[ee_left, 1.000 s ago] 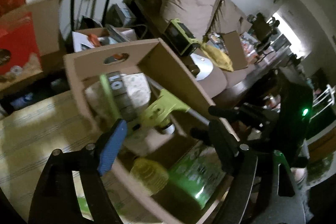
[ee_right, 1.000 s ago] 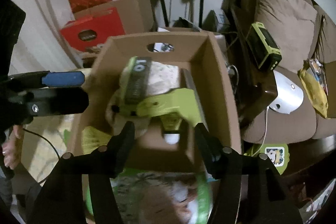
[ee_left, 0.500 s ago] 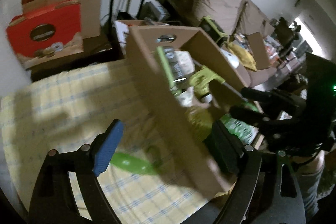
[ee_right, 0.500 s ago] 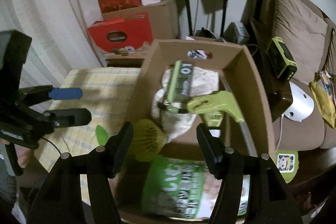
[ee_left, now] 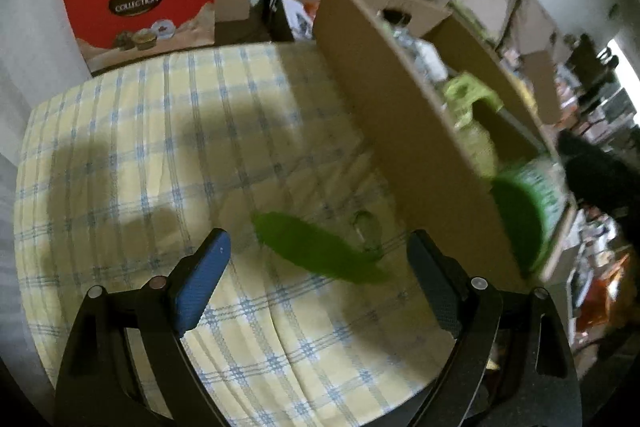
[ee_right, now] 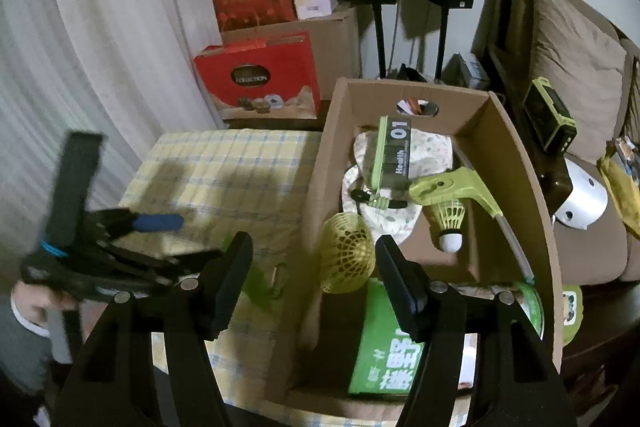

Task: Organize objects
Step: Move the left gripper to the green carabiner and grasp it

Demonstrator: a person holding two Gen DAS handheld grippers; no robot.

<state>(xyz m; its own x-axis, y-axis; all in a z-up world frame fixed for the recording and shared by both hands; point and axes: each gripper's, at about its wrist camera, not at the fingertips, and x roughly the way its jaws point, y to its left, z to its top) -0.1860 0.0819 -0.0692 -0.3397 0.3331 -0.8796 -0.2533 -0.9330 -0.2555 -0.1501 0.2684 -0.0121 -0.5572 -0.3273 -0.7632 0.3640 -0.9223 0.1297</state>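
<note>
A yellow cloth with a blue plaid pattern (ee_left: 168,155) covers the desk, soft and slightly rumpled. On it lies a flat, bright green leaf-shaped item (ee_left: 316,251), blurred, with a small clear piece just beside its right end that cannot be identified. The left gripper (ee_left: 320,287) hovers low over the cloth with its fingers spread wide and nothing between them; one finger carries a textured blue pad (ee_left: 200,283). The green item lies between the spread fingers and a little beyond their tips, not touching either.

To the right stands a plain brown cardboard box (ee_right: 516,187) with an oval hand hole in its far wall. Inside it sit a yellow mesh ball (ee_right: 346,253), a shuttlecock (ee_right: 450,223) with lime feathers and a white cork, a lime plastic tool with a long shaft (ee_right: 452,185), a dark flat pack marked "01" (ee_right: 394,151) resting on patterned white fabric, and a glossy green package (ee_right: 384,351) at the near end.

The right gripper (ee_right: 314,283) hangs above the box's near left wall, black fingers apart and empty; the mesh ball shows between them, farther off.

A red carton printed "COLLECTION" (ee_left: 140,7) stands beyond the desk's far edge.
</note>
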